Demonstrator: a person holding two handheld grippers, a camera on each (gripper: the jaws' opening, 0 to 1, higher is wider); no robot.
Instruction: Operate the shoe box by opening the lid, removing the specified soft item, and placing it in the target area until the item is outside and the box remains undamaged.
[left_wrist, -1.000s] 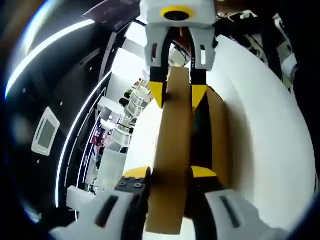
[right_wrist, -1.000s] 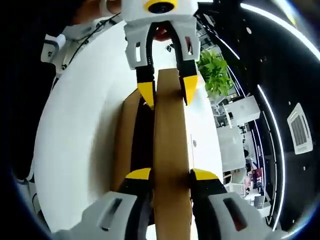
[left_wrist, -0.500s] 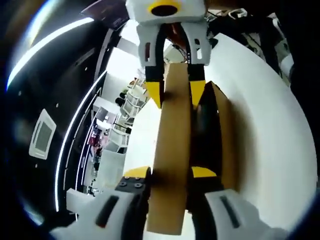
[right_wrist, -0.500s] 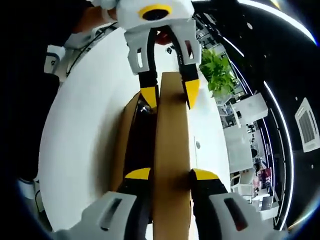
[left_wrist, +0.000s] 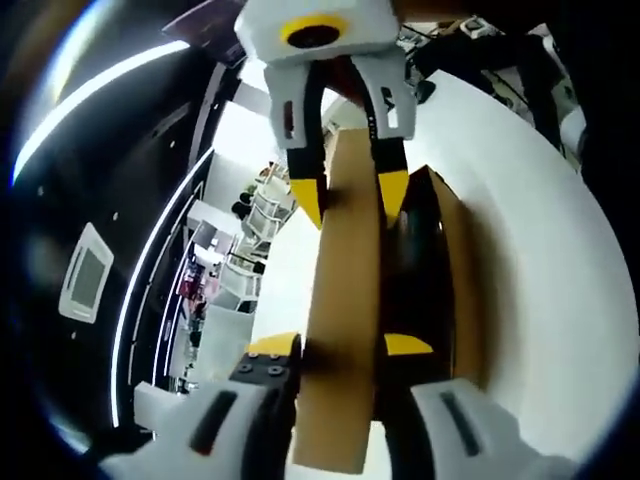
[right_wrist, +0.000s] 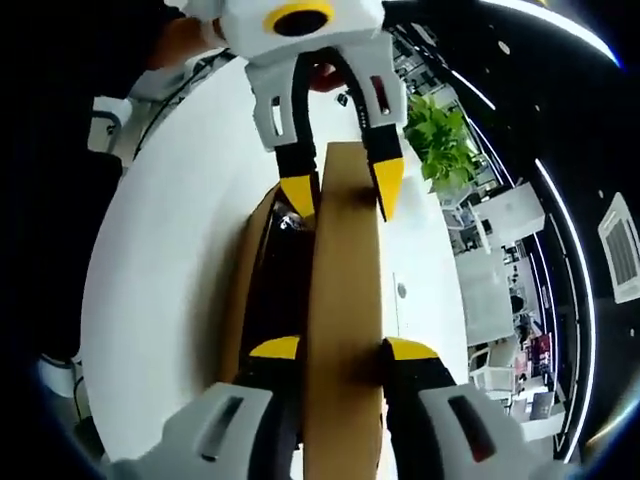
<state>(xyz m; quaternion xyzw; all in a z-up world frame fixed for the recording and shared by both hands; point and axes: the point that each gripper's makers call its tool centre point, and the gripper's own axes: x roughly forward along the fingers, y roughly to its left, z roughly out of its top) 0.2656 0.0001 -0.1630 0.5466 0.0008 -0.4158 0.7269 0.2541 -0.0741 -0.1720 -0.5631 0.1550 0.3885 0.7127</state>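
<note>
White counter (left_wrist: 540, 200) spreads under the shoe box (left_wrist: 455, 290); your left tongs (left_wrist: 342, 350) pinch its raised lid (left_wrist: 345, 300), right tongs (left_wrist: 350, 205) gripping the far end. From the right gripper view, your right tongs (right_wrist: 340, 352) clamp the lid (right_wrist: 343, 280) above the box (right_wrist: 250, 290), left tongs (right_wrist: 342, 195) opposite.

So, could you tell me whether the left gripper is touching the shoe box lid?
Touching. In the left gripper view, the left gripper has its yellow-tipped jaws pressed against both faces of the cardboard lid, with no gap on either side.
</note>
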